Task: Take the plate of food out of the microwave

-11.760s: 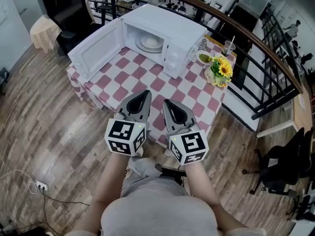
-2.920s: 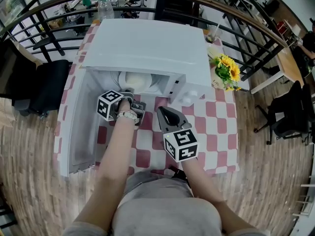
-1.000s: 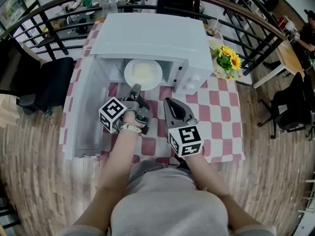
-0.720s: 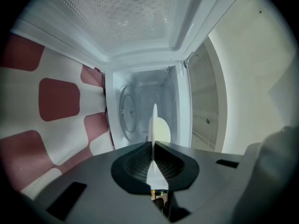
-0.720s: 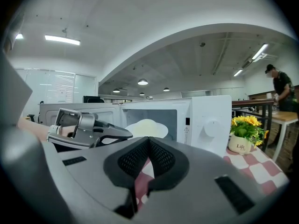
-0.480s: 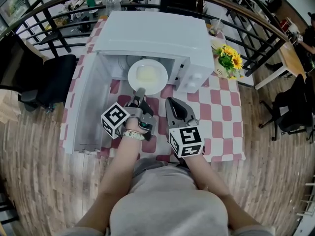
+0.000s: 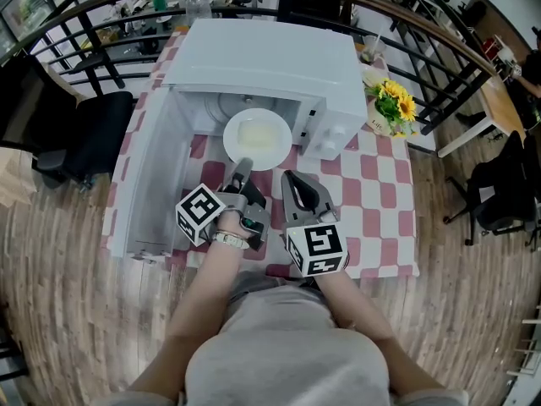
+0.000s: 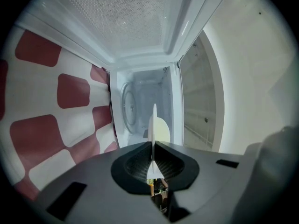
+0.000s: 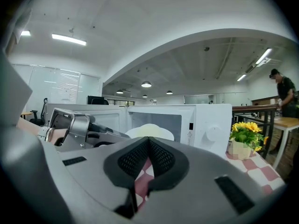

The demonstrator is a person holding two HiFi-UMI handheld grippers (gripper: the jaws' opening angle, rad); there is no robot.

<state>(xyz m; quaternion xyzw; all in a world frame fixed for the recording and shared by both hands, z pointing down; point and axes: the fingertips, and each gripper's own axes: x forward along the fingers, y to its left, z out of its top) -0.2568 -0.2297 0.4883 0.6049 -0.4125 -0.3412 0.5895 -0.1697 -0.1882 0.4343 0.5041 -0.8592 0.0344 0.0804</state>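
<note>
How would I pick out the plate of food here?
Find the big white microwave on the checked table, door open. The plate juts from its opening, its near rim pinched by the left tool. It alone is a flat white disc with pale yellow food.

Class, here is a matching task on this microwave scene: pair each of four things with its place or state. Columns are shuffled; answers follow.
1 plate
2 microwave door
3 sunflowers
4 right gripper

a swung open
b pinched at its rim by the left gripper
c shut on nothing
d on the table beside the microwave

Pairs: 1-b, 2-a, 3-d, 4-c
</note>
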